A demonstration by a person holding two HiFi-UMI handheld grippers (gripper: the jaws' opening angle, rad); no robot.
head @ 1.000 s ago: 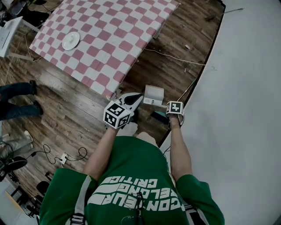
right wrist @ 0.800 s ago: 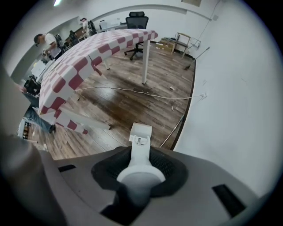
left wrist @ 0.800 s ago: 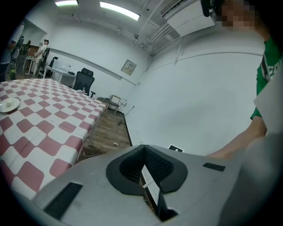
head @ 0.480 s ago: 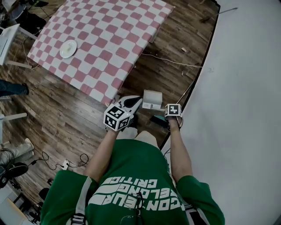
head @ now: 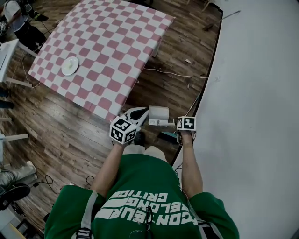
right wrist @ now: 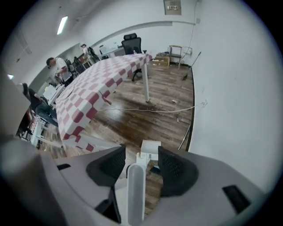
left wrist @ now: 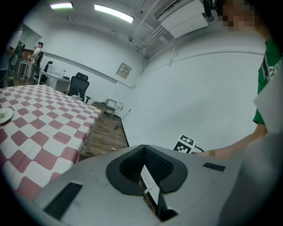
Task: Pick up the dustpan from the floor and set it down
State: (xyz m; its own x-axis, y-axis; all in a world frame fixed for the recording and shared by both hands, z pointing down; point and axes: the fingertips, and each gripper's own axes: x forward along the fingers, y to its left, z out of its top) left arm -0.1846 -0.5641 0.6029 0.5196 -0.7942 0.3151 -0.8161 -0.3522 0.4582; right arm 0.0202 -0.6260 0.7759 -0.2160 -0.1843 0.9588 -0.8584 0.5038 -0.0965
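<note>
Beside the checked table [head: 103,51], close to the white wall [head: 252,116], the dustpan [head: 159,115] rests on the wooden floor [head: 70,135]. Its pan points away from the person, and its handle [right wrist: 136,185] rises steeply between the jaws of the right gripper [right wrist: 141,159]. Those jaws have just been opening and stand apart, clear of the handle, while the left gripper [left wrist: 144,152] is closed.

Bright ceiling lights [left wrist: 113,13], even light, fisheye-warped dark edges
</note>
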